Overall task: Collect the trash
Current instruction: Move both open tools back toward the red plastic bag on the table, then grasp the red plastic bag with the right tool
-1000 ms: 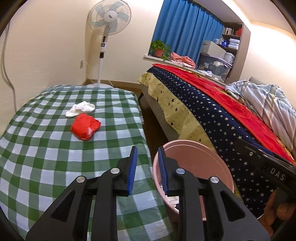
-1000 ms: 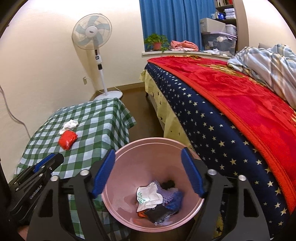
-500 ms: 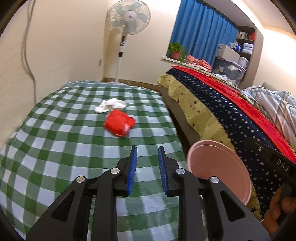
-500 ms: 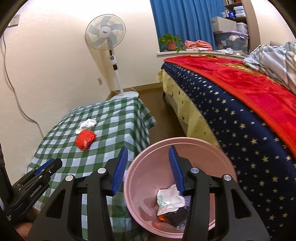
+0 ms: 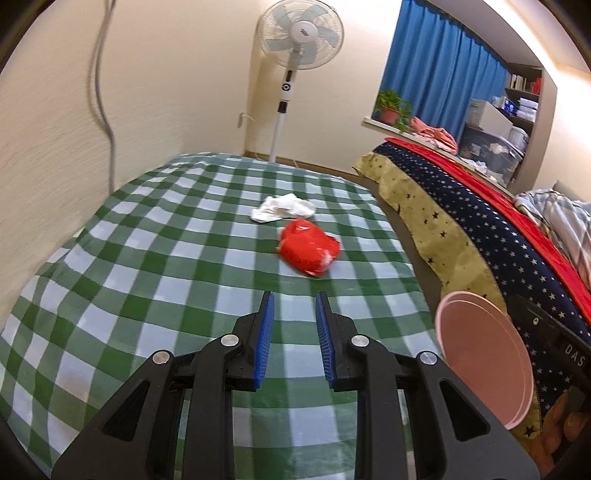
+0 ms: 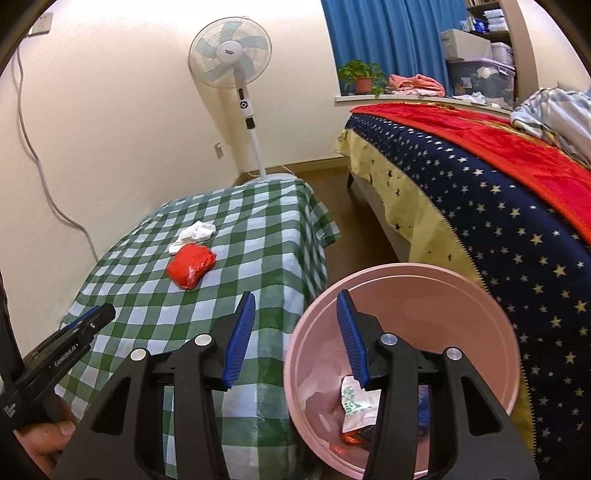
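A crinkled red wrapper [image 5: 309, 252] and white tissue [image 5: 282, 208] lie ahead of the narrow, empty left gripper [image 5: 293, 334], now nearer; right gripper [image 6: 297, 334] (half-open, narrowed, empty) hangs over the round pink bin [image 6: 480, 291].

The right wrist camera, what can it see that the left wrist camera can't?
Only the right wrist view looks down into the pink bin, with trash inside such as a white wrapper, and it sees the left gripper. Only the left wrist view sees the bin nearly edge-on, hiding its contents. Both show the red wad, the white tissue, the checked tablecloth, the fan and the bed.
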`<state>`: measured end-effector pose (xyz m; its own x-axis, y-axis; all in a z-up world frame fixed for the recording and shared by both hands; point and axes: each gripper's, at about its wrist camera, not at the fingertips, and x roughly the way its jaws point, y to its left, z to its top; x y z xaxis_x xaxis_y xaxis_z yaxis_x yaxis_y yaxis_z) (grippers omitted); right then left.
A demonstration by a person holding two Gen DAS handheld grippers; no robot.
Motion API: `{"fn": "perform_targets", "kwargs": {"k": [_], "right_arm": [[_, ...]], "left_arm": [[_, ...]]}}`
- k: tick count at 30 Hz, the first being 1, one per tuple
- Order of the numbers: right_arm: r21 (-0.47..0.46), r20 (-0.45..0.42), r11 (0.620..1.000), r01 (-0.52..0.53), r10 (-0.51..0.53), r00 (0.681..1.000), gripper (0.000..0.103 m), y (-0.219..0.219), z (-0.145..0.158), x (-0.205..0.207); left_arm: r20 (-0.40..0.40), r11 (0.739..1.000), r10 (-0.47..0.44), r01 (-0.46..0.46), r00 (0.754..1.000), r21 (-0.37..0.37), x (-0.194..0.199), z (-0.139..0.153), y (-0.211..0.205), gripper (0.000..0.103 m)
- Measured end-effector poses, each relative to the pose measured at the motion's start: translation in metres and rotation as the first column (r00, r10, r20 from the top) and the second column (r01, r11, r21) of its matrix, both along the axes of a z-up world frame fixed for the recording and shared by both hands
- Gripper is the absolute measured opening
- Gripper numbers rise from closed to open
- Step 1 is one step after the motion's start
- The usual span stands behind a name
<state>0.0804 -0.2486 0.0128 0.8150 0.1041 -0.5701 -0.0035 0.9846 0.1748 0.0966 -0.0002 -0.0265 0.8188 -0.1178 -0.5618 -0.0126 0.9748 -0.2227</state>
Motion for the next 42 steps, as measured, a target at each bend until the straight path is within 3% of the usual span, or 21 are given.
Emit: {"fn": "perform_targets", "kwargs": {"k": [25,27,34,39,42], "right_arm": [[-0.004,0.034,0.998,-0.063,0.063,0.997,0.049,0.039,-0.004,0.012],[0.001,0.034,0.998,-0.065,0.065,0.997,0.056,0.04,-0.003,0.013],[0.008,0.028,0.997,-0.08,0.08,0.996,0.062,0.055,-0.002,0.027],[0.025,0.019,0.996,-0.086,0.085,0.996,0.08,0.073,-0.006,0.048],[0.032,-0.003,0.994,-0.106,0.106,0.994,0.086,0.091,-0.012,0.067]], "left_arm": [[0.007,0.996,0.082,-0.082,0.997,0.02,0.025,-0.004,0.035,0.023],[0.007,0.996,0.087,-0.087,0.996,0.019,0.027,-0.004,0.037,0.023],[0.024,0.994,0.107,-0.107,0.994,0.02,0.033,-0.002,0.046,0.023],[0.034,0.992,0.121,-0.122,0.992,0.022,0.035,0.002,0.055,0.023],[0.032,0.991,0.134,-0.134,0.991,0.01,0.037,0.002,0.062,0.023]]}}
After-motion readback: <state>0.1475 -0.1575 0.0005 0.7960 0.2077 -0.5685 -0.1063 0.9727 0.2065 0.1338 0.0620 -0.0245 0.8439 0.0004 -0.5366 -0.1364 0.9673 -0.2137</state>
